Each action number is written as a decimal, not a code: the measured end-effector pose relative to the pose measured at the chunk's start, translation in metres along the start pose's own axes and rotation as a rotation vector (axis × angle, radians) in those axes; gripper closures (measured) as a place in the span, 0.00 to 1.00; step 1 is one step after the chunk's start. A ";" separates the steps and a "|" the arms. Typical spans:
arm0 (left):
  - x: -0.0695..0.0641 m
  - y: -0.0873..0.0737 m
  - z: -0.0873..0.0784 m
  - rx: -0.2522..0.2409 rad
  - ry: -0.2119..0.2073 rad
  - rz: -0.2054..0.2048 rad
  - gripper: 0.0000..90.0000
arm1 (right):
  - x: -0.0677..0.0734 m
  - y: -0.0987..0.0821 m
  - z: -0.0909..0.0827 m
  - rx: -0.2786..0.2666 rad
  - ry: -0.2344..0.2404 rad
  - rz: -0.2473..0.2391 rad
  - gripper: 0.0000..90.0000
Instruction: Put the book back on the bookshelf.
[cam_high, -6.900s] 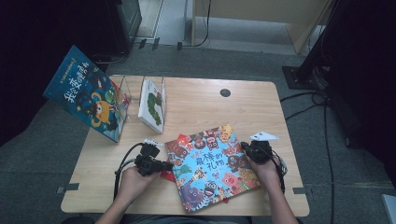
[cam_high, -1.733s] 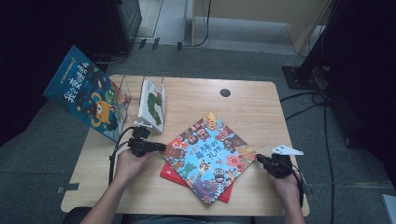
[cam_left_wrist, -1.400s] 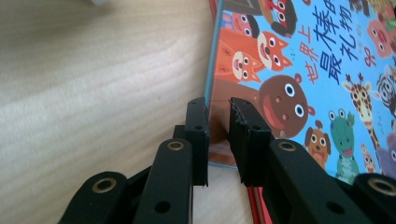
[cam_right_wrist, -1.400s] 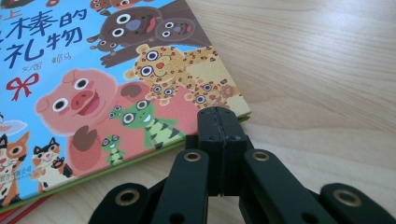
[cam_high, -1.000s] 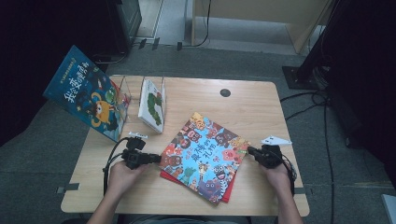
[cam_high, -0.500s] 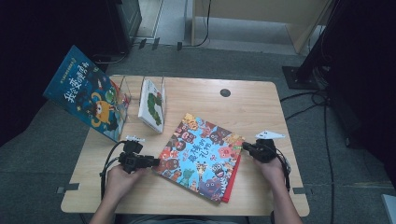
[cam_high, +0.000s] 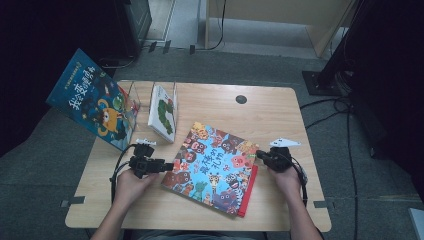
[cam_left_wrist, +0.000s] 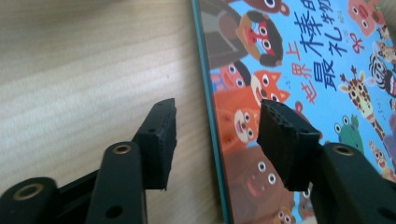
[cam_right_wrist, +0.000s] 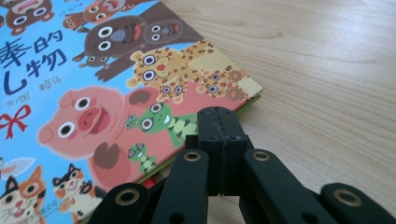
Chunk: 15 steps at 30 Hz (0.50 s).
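Observation:
A picture book with cartoon animals on a blue cover (cam_high: 215, 167) lies flat mid-table, on top of a red book (cam_high: 248, 194) that peeks out at its lower right. My left gripper (cam_high: 168, 165) is at the book's left edge. In the left gripper view (cam_left_wrist: 215, 121) its jaws have just been opening and stand apart astride the teal spine edge (cam_left_wrist: 211, 112). One pad (cam_left_wrist: 161, 133) is over the wood, the other over the cover, and neither presses. My right gripper (cam_high: 259, 154) is shut with nothing in it. Its tips (cam_right_wrist: 218, 117) lie against the book's right edge near a corner.
A clear stand (cam_high: 135, 95) at the back left holds a white book with a green caterpillar (cam_high: 164, 112). A large blue book (cam_high: 92, 105) leans off the table's left edge. A round cable hole (cam_high: 241, 99) sits at the back. Bare wood lies right of the book.
The picture book has swung round and settled flatter on the table. My left jaws have let go of its edge and spread apart. My right gripper has come in leftward to the book's right edge.

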<state>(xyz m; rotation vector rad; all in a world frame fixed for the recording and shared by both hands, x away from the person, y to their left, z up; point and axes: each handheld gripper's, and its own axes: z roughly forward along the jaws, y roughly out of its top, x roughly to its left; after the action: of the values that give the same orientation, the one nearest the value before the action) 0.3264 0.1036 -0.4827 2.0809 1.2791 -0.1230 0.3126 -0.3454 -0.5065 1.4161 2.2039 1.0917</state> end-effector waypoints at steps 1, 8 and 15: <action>0.000 0.002 0.001 0.002 0.001 -0.002 0.51 | 0.001 -0.001 -0.001 -0.001 -0.001 -0.006 1.00; 0.000 0.015 0.004 0.006 0.000 0.027 0.50 | 0.010 -0.007 -0.011 -0.011 0.019 -0.025 1.00; 0.002 0.023 0.013 0.031 -0.001 0.037 0.48 | 0.020 -0.014 -0.016 -0.003 0.041 -0.066 1.00</action>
<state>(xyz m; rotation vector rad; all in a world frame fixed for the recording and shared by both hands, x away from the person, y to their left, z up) 0.3495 0.0906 -0.4817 2.1293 1.2445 -0.1278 0.2848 -0.3383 -0.5038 1.3216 2.2590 1.1106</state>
